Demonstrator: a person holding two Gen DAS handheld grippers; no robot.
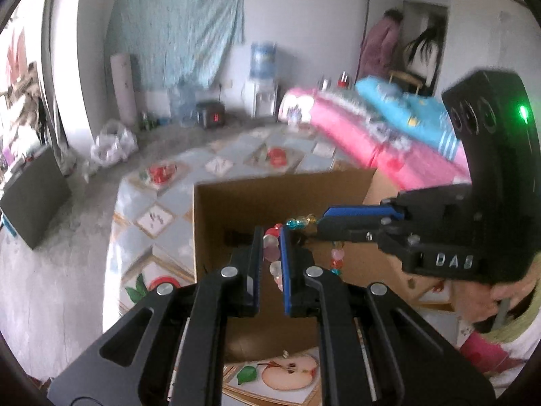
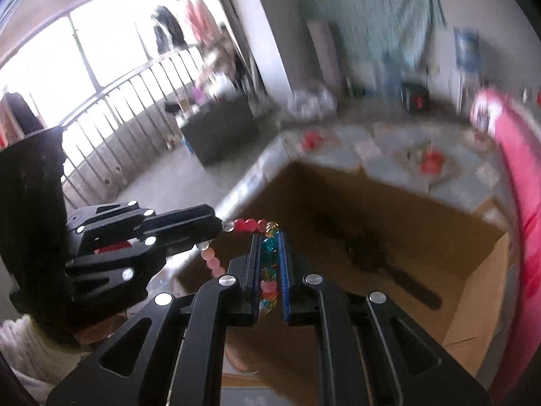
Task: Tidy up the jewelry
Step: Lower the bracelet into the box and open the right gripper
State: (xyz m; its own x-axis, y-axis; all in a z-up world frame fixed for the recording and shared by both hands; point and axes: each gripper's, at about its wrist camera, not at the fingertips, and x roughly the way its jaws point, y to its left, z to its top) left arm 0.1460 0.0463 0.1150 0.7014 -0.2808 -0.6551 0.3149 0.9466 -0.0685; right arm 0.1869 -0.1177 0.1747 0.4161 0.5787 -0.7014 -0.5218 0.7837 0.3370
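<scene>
Hanging bead bracelet [image 1: 275, 250] above open cardboard box [image 1: 216, 203] rim.

We see a pale wall hung with a light-green cloth [image 1: 175, 30]. Right of the cloth stands a water dispenser [image 1: 262, 77], and further right lies pink bedding [image 1: 365, 128]. Left of it, a barred window [image 2: 101, 77] pours daylight onto the grey floor [image 1: 44, 264].

Daylight from window [image 2: 101, 44], blown out white; right wrist view motion-blurred; fisheye bending, dark vignette at edges; green LED [image 1: 523, 112] glaring.
</scene>
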